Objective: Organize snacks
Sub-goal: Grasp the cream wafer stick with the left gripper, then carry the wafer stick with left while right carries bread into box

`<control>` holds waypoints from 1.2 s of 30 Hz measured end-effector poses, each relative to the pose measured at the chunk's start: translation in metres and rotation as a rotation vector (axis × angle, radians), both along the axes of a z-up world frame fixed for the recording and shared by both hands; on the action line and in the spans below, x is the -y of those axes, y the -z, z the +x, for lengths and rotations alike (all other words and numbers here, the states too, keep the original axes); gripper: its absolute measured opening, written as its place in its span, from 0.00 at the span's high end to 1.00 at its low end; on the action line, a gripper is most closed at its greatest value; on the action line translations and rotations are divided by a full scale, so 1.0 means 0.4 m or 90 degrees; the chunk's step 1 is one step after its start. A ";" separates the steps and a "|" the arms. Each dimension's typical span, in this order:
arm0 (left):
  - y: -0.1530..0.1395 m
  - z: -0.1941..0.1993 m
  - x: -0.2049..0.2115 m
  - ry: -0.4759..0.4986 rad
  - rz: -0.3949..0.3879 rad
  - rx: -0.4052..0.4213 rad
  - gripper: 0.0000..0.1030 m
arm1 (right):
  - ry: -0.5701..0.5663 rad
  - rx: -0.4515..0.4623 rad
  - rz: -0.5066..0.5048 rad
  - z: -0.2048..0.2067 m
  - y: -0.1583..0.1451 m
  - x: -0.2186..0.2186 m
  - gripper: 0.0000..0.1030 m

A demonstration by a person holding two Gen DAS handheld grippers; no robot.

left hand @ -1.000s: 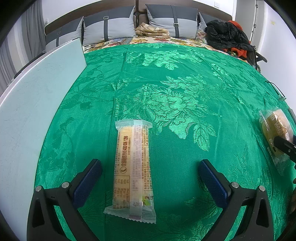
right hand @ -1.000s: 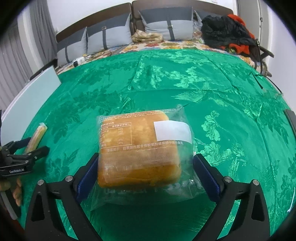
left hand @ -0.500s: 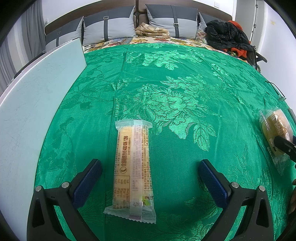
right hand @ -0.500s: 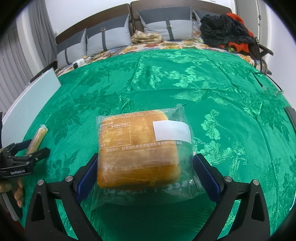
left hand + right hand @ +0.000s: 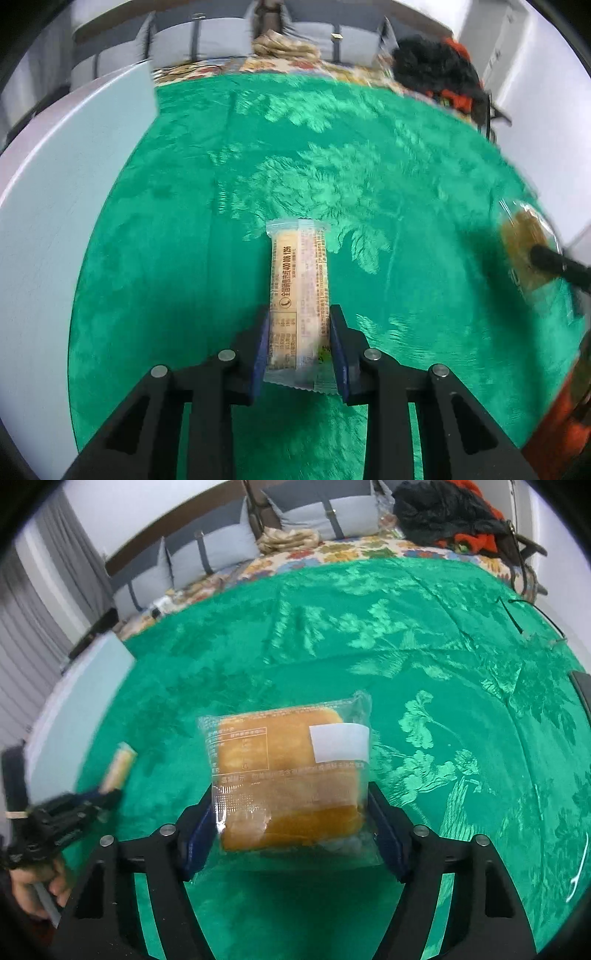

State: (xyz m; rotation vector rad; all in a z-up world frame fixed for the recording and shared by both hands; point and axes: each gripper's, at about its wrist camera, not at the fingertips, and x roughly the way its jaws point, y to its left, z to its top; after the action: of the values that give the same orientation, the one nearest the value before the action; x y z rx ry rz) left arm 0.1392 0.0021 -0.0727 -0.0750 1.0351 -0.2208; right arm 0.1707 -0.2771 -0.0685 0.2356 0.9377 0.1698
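My left gripper (image 5: 298, 332) is shut on a long yellow snack bar (image 5: 298, 284) in a clear wrapper, lifted over the green floral cloth (image 5: 177, 280). My right gripper (image 5: 291, 816) is shut on a bagged orange cake (image 5: 284, 775) with a white label, held above the cloth. In the right wrist view, the left gripper (image 5: 74, 808) with the bar (image 5: 118, 768) is at the left. In the left wrist view, the cake (image 5: 526, 236) and one right finger (image 5: 557, 264) show at the right edge.
A pale blue-white board (image 5: 48, 229) lies along the left of the cloth. Grey pillows (image 5: 207, 554), a folded cloth (image 5: 288, 539) and a black and red clothes pile (image 5: 454, 513) sit at the bed's far end. A thin cable (image 5: 517, 620) lies far right.
Both grippers went from open to shut: the left closed on the snack bar, the right on the bagged cake. Both have lifted and the views have shifted.
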 end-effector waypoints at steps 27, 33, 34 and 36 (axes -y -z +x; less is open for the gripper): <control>-0.343 -0.227 -0.738 -0.373 0.090 0.094 0.12 | -0.428 0.059 0.130 0.092 -0.407 -1.051 0.21; -0.352 -0.293 -0.759 -0.400 0.130 0.134 0.04 | -0.434 0.099 0.068 0.066 -0.425 -1.075 0.21; -0.355 -0.299 -0.757 -0.403 0.136 0.137 0.03 | -0.433 0.110 0.045 0.056 -0.427 -1.076 0.21; -0.364 -0.307 -0.743 -0.403 0.151 0.145 0.02 | -0.432 0.120 0.028 0.050 -0.432 -1.067 0.21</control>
State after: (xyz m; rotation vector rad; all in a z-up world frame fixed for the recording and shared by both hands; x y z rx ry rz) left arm 0.0162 0.2994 0.0729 -0.1540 0.7610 0.4591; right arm 0.1906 0.1496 0.1043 -0.0673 0.7973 0.8235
